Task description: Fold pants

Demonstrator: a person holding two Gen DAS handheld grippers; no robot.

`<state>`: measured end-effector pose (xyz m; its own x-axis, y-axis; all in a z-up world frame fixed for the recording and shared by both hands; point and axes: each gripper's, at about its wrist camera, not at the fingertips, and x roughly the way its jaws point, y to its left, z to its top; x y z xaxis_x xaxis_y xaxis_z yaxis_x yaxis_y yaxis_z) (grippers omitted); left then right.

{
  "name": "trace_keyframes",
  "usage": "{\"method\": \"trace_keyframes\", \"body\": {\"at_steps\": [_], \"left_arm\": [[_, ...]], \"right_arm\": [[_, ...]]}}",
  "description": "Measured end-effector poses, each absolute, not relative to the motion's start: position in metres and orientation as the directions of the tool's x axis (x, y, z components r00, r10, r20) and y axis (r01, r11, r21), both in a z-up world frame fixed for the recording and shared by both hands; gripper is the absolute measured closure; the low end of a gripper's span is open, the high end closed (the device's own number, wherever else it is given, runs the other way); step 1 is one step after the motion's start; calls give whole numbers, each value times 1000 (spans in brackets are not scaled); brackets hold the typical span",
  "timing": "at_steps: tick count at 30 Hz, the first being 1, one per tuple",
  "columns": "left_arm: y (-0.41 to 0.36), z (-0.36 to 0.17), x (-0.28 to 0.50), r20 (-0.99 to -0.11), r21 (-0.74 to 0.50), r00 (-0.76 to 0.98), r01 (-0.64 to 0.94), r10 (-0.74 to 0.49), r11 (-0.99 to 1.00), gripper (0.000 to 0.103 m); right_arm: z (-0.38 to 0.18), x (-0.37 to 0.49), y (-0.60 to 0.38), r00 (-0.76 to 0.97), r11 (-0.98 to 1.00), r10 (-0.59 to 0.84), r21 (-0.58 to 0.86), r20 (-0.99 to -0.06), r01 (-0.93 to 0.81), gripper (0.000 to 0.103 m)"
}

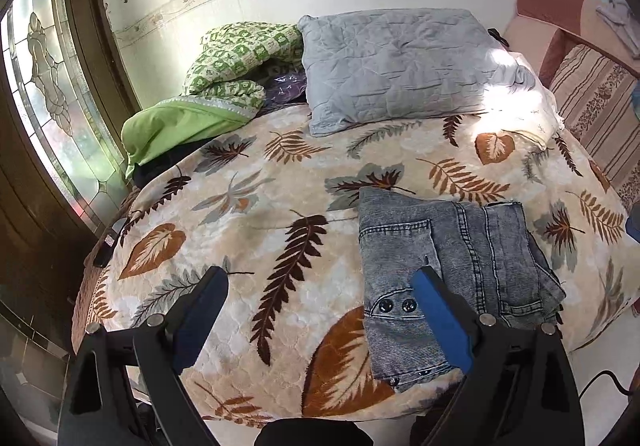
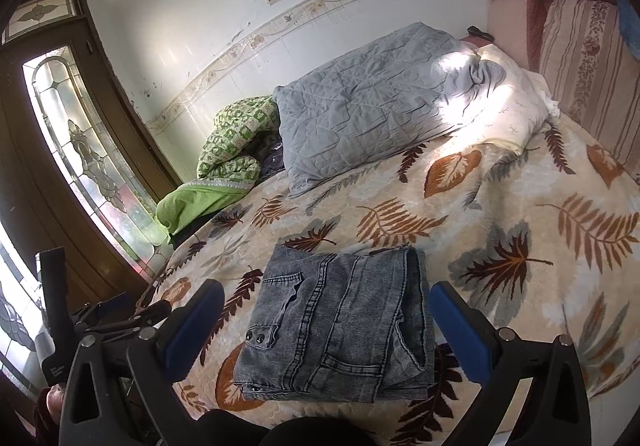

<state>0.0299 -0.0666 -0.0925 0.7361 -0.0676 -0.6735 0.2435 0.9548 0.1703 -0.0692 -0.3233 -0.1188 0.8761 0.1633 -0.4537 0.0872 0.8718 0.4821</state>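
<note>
Both tongs, left gripper [image 1: 320,288] and right gripper [image 2: 326,306], hang released over my folded jeans [image 2: 336,326] near the bed's [image 1: 280,182] front edge, so I'd only square up loose corners gently

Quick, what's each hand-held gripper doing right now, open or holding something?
Left hand-held gripper: open, holding nothing.
Right hand-held gripper: open, holding nothing; folded jeans lie between its fingers.

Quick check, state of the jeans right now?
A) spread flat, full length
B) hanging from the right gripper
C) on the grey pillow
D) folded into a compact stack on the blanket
D: the jeans lie as a layered square on the leaf-print blanket, while the right gripper and left gripper are both open, gripping nothing.
</note>
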Motion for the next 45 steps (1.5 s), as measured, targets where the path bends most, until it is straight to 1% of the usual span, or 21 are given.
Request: {"method": "trace_keyframes", "body": {"at_steps": [11,24,33,45], "left_arm": [[-63,-101,38,-691,176,722,231,-47,957,9],[-47,-136,67,-763,145,646,194,-15,970,9],[-46,-141,76,-772,139,636,190,-14,972,9],[-45,-139,79,-767,137,641,194,-20,971,9]], "right_arm": [[-131,-62,-331,866,855,178,510,-468,100,0],[-155,-44,-339,833,827,207,547,-513,132,0],[-165,-30,-339,812,824,225,550,-539,137,0],[-168,-22,-338,804,828,226,544,-550,139,0]]}}
